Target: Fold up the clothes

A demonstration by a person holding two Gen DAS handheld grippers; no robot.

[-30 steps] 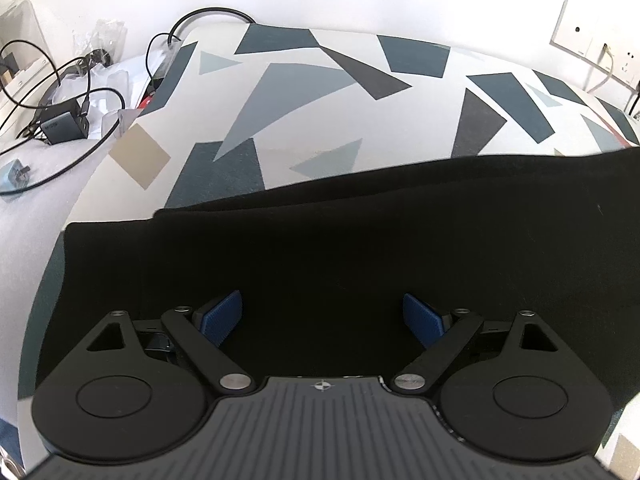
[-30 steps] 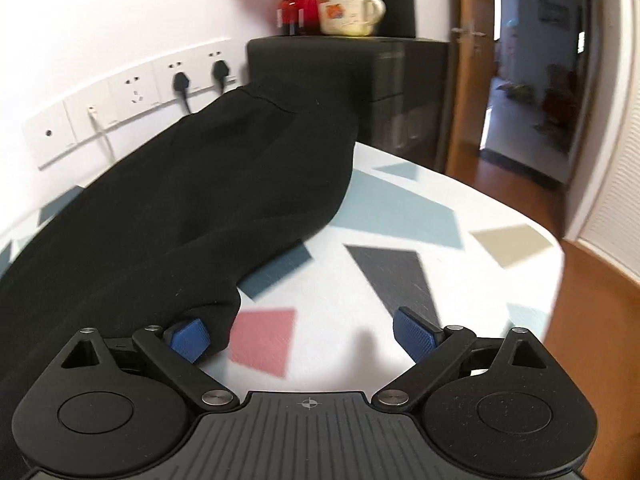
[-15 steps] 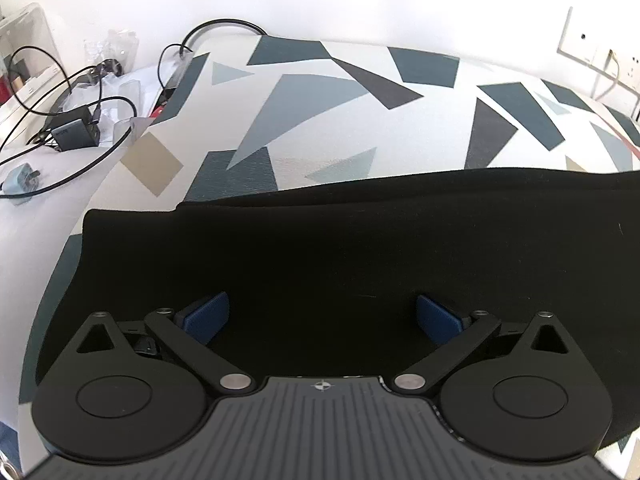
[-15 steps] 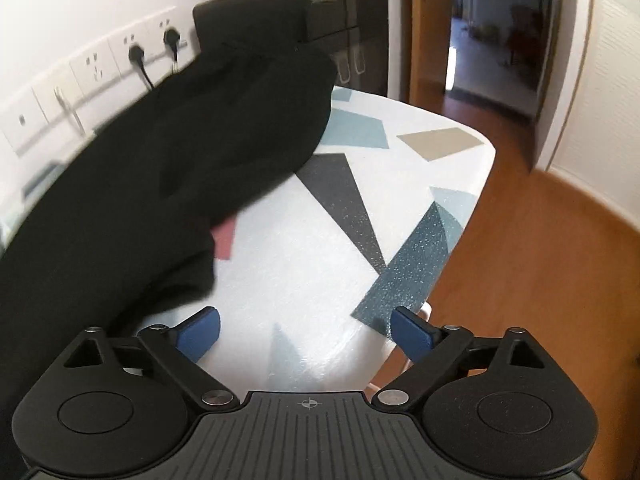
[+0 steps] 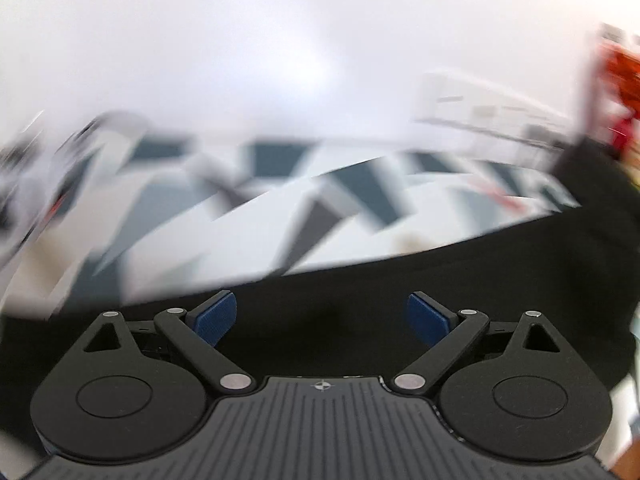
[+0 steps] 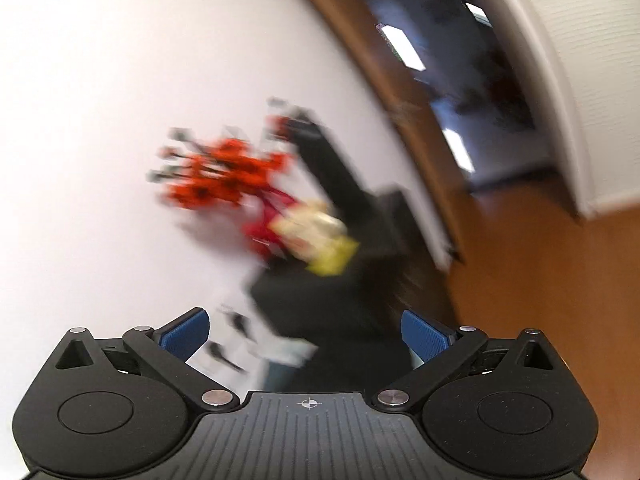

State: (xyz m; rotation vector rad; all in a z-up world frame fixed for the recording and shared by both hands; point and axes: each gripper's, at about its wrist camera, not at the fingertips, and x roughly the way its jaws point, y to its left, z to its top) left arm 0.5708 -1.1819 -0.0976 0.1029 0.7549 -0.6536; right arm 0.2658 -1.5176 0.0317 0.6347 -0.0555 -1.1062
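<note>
Plainly, the left claw (image 5: 322,318) stands wide apart, its two blue pads (image 5: 214,318) well separated and pressing on nothing. Its jaws have just been closing in a little from their widest, yet they remain far apart. Nothing is caught between them; only the black garment (image 5: 440,292) lies spread beyond and beneath the gap, on the table (image 5: 248,220) with its pattern of grey, dark blue and black shapes. That view is heavily smeared, so whether the pads touch the cloth cannot be told. The garment's far edge runs as a slanting line across the picture, rising towards the right, where the dark cloth climbs towards a blurred red and orange shape (image 5: 620,80) at the picture's edge.

Likewise, the right claw (image 6: 304,334) is as wide apart as it gets, its jaws having just been opening, and it grips nothing. Between its blue pads (image 6: 186,334) the view shows a white wall (image 6: 100,120) and, further off, a dark mass (image 6: 332,312) that may be the garment or the dark cabinet behind it; the blur does not let me say which. Above this sit a smeared spray of red-orange flowers (image 6: 224,178) and a pale mug-like shape (image 6: 316,232). To the right are a wooden door frame (image 6: 384,92) and an orange-brown floor (image 6: 560,280).
</note>
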